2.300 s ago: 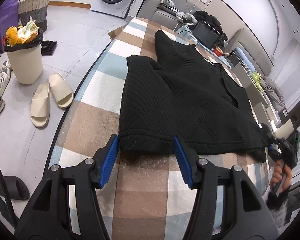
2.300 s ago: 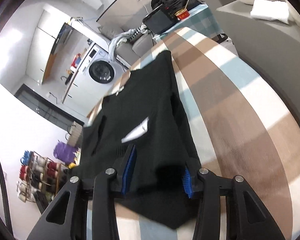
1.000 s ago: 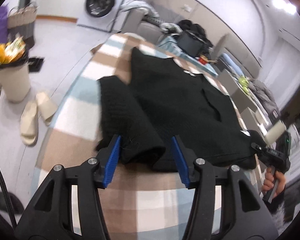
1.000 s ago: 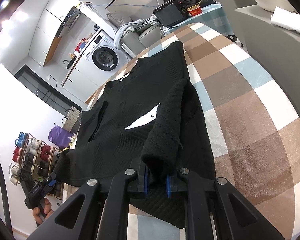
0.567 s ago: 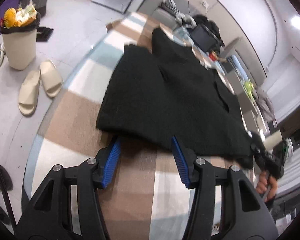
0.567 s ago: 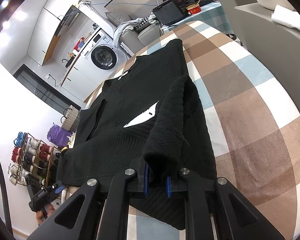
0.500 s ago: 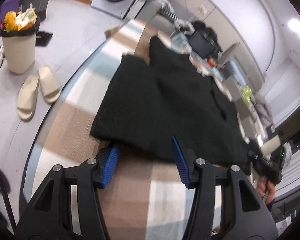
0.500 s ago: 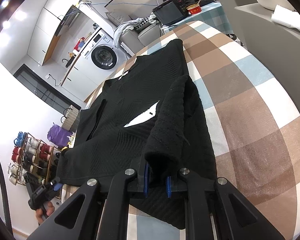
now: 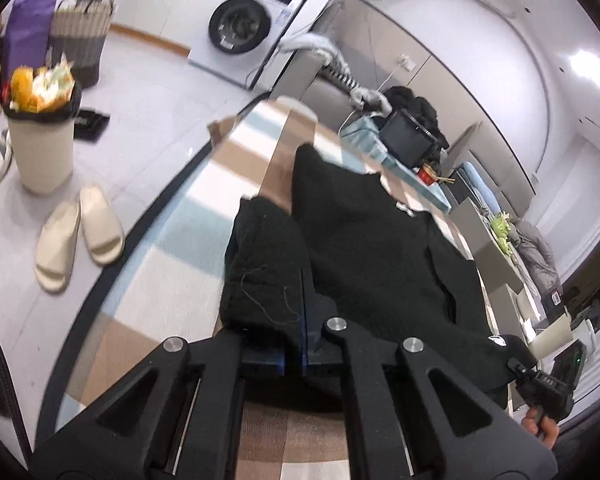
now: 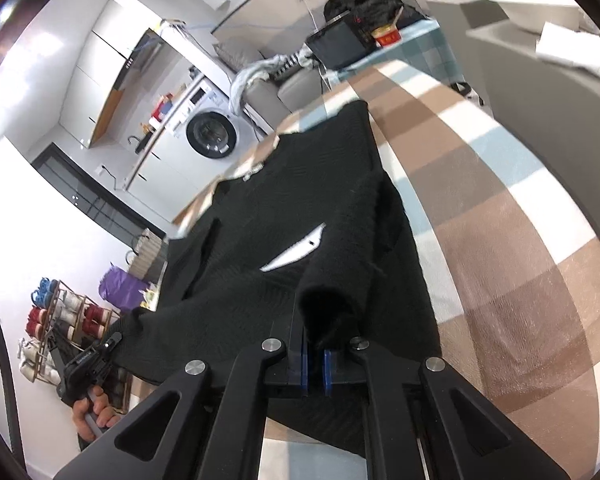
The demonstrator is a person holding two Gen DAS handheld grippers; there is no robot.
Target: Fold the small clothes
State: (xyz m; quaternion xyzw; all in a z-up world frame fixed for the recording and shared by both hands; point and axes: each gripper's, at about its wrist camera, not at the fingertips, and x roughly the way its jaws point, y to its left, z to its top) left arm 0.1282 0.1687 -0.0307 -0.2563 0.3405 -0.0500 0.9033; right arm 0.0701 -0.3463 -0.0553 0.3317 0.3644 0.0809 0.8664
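A black knitted sweater (image 9: 380, 248) lies spread on the checked tablecloth (image 9: 172, 280); it also shows in the right wrist view (image 10: 284, 208). My left gripper (image 9: 294, 356) is shut on the sweater's near left hem corner, which bunches up above the blue pads. My right gripper (image 10: 314, 372) is shut on the near right hem corner, lifted into a fold (image 10: 340, 280). A white label (image 10: 296, 254) shows on the cloth. Each gripper appears in the other's view, at the far hem corner (image 9: 548, 384) (image 10: 86, 364).
The checked cloth (image 10: 500, 208) covers the table. On the floor at left are a bin (image 9: 40, 132), slippers (image 9: 80, 236) and a basket (image 9: 80, 36). A washing machine (image 9: 240, 28) stands behind. A black device and a red cup (image 10: 386, 36) sit beyond the far end.
My left gripper was open around the hem corner; it has shut on it and lifted it. My right gripper stays shut on its corner, raised slightly.
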